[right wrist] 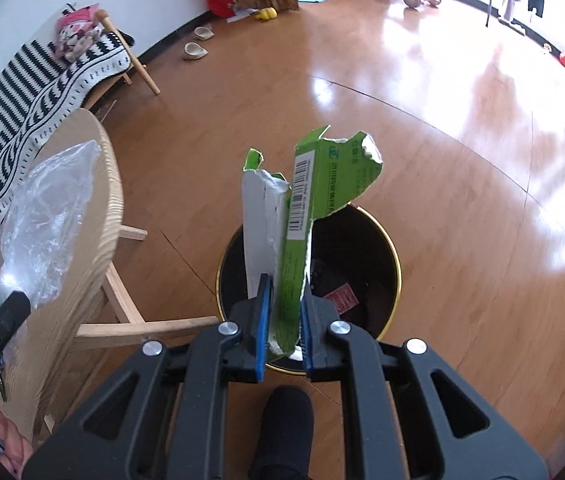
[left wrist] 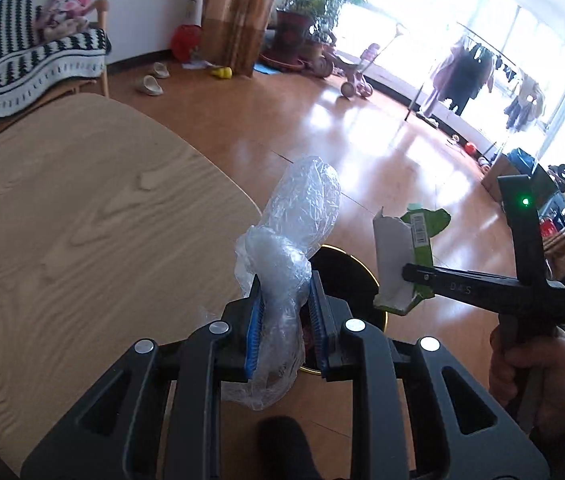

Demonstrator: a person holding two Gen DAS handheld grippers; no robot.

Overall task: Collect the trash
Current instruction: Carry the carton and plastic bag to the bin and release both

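With the left tongs (left wrist: 282, 300) clamping crumpled plastic wrap (left wrist: 294, 232) and the right tongs (right wrist: 284, 320) clamping a torn green carton (right wrist: 302, 216) above the black bin (right wrist: 392, 256), a release toward 6 o'clock of the rim risks dropping either onto the floor (right wrist: 442, 160).

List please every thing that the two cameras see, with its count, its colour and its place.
plastic wrap: 1, clear, crumpled, clamped in the left gripper
torn carton: 1, green outside and white inside, clamped in the right gripper, above the bin
trash bin: 1, black with gold rim, on the floor, some scraps inside
table: 1, light wood, beside the bin
striped blanket: 1, black and white, on a wooden seat behind the table
slippers: 2, pale, on the floor by the wall
tricycle: 1, pink, near the window
clothes rack: 1, with hanging clothes, at the window
left gripper: 1, black with blue pads
right gripper: 1, black with blue pads
hand: 1, holding the right gripper's handle
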